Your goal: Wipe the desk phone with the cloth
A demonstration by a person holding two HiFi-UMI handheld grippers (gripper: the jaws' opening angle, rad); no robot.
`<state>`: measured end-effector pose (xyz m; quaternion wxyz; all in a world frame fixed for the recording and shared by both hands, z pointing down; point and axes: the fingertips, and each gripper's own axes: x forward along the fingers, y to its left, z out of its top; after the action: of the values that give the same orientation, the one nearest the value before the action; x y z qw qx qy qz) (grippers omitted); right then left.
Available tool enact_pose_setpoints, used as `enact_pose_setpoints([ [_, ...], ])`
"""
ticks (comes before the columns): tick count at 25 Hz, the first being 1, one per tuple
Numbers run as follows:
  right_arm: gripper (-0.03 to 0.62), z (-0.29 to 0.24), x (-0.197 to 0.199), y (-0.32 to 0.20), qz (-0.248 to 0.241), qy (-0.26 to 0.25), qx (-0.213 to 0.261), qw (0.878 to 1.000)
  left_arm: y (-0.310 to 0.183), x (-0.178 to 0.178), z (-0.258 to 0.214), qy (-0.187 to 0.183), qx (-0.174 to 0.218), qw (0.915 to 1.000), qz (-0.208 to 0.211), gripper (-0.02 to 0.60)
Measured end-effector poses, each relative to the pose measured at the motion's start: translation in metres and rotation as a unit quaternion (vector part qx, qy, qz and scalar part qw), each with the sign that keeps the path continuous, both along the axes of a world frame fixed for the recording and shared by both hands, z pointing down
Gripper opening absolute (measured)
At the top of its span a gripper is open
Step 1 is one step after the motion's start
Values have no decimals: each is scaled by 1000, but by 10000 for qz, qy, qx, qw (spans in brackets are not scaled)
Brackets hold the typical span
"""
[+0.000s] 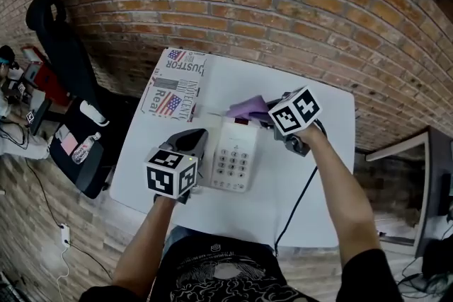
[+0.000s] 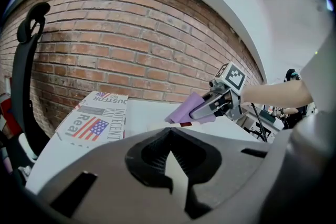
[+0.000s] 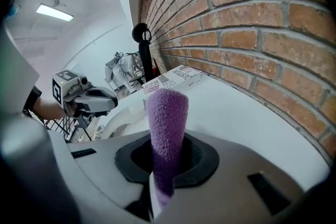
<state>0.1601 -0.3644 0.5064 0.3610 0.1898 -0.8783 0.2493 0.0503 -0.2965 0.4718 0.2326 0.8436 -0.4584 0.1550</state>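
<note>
Left gripper (image 1: 191, 143): low, at 7 o'clock from frame centre in the head view; jaws point to 12 o'clock and are closed on a white edge of the phone (image 1: 235, 155).
Left cube (image 1: 171, 177): at the rear of the gripper, over the wrist.
Left forearm (image 1: 145, 244): bare, reaching up from 7 o'clock.
Right gripper (image 1: 267, 117): at 3 o'clock from centre, at 2 o'clock of the left one; jaws point to 9 o'clock and are clamped on the cloth (image 1: 248, 108), which stands out past the tips.
Right cube (image 1: 294, 110): tilted.
Right forearm (image 1: 340, 187): bare, stretched out from 5 o'clock.
Spacing: the grippers are apart, not touching.
</note>
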Motion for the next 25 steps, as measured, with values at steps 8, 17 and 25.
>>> enact_pose_setpoints([
  [8, 44, -21, 28, -2, 498, -3, 580, 9971, -5, 6, -12, 64, 14, 10000, 70, 6],
  [17, 44, -75, 45, 10, 1416, -330, 1168, 9824, -5, -8, -38, -66, 231, 9994, 233, 6],
  [25, 44, -119, 49, 44, 2184, -574, 1651, 9601, 9, -23, -66, -59, 502, 9979, 403, 6],
])
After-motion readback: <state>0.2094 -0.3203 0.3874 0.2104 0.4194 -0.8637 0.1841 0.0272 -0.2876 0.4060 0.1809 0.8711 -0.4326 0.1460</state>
